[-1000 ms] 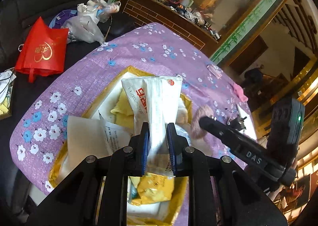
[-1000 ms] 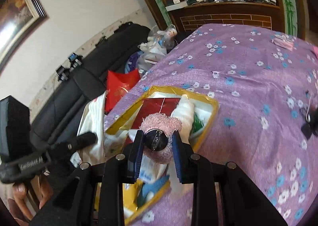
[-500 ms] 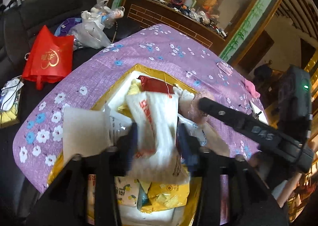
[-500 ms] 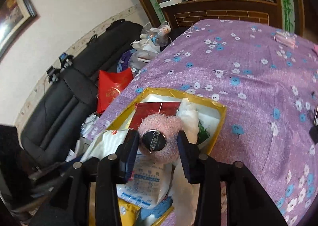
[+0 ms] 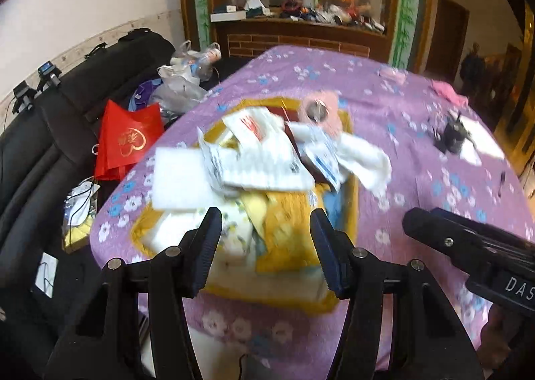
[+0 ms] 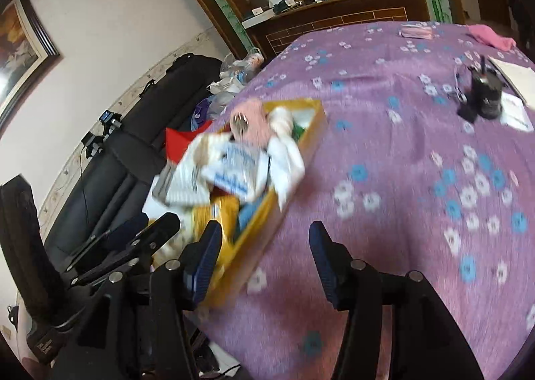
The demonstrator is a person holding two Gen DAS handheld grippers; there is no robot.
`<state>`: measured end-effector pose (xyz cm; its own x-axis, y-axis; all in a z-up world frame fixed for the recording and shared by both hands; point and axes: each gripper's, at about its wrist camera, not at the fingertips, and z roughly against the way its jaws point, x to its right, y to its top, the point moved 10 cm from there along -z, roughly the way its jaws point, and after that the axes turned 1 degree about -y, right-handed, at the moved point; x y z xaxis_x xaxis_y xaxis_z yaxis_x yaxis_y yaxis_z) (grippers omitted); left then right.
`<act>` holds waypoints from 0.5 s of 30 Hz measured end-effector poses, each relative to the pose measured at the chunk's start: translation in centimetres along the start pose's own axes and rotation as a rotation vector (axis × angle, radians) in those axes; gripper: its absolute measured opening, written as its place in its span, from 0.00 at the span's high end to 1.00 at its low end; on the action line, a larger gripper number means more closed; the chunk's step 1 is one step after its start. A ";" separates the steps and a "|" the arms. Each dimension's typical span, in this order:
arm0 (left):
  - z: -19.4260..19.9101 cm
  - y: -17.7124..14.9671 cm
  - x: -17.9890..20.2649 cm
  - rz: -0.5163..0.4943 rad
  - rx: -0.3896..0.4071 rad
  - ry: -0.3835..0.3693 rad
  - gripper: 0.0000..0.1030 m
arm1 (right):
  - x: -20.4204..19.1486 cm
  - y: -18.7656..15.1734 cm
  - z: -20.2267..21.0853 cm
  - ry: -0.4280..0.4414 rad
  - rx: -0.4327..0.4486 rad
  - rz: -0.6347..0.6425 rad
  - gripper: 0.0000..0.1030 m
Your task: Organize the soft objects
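A yellow box [image 5: 351,194] [image 6: 267,216] on the purple flowered tablecloth is heaped with soft packets and cloths. A white packet with red print [image 5: 264,156] lies on top of the heap. A pink fluffy item with a round metal disc [image 5: 319,109] [image 6: 249,120] lies at the box's far end. My left gripper [image 5: 265,239] is open and empty, pulled back above the box's near end. My right gripper [image 6: 264,253] is open and empty, to the right of the box's near corner. The frames are motion-blurred.
A black device [image 5: 451,137] [image 6: 481,99] rests on white paper at the table's right. A pink cloth [image 6: 491,35] lies at the far edge. A black sofa [image 5: 40,125] with a red bag [image 5: 128,139] stands left of the table.
My left gripper opened and let go of the white packet, which now lies on the heap. My right gripper opened and released the pink fluffy item. Both grippers have pulled back.
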<state>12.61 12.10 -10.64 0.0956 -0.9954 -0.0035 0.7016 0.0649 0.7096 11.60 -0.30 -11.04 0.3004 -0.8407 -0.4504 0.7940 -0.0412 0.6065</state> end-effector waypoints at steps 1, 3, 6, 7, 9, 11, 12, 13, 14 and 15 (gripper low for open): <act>0.1 -0.3 0.3 -0.002 -0.006 -0.005 0.46 | 0.0 -0.1 0.1 0.006 0.002 -0.005 0.47; 0.5 -0.7 0.4 0.011 -0.014 0.003 0.46 | -0.1 -0.3 0.5 0.010 0.011 -0.007 0.47; 1.5 -0.7 0.3 0.031 -0.002 0.018 0.46 | -0.2 -0.4 1.2 0.007 0.023 0.003 0.47; 2.0 -0.6 0.6 0.032 0.007 0.012 0.46 | -0.3 -0.4 1.4 0.008 0.027 0.011 0.47; 3.0 -0.5 0.4 0.025 0.026 0.044 0.46 | -0.5 -0.7 2.0 0.004 0.038 0.031 0.47; 4.1 -0.1 0.0 0.013 0.058 0.098 0.46 | -0.7 -0.9 2.5 -0.002 0.049 0.041 0.47; 4.6 0.1 -0.2 0.010 0.070 0.117 0.46 | -0.8 -1.1 2.7 -0.001 0.050 0.044 0.47; 5.2 0.2 -0.5 0.008 0.083 0.139 0.46 | -1.0 -1.3 2.9 0.001 0.051 0.046 0.47; 5.6 0.2 -0.8 0.008 0.088 0.152 0.46 | -1.1 -1.4 3.2 0.003 0.054 0.048 0.46; 5.9 0.1 -1.0 0.009 0.089 0.160 0.46 | -1.2 -1.6 3.5 0.004 0.059 0.050 0.42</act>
<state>8.39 12.69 -6.40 0.2176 -0.9705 -0.1040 0.6360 0.0602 0.7694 8.13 -1.08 -9.18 0.3406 -0.8406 -0.4211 0.7454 -0.0315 0.6658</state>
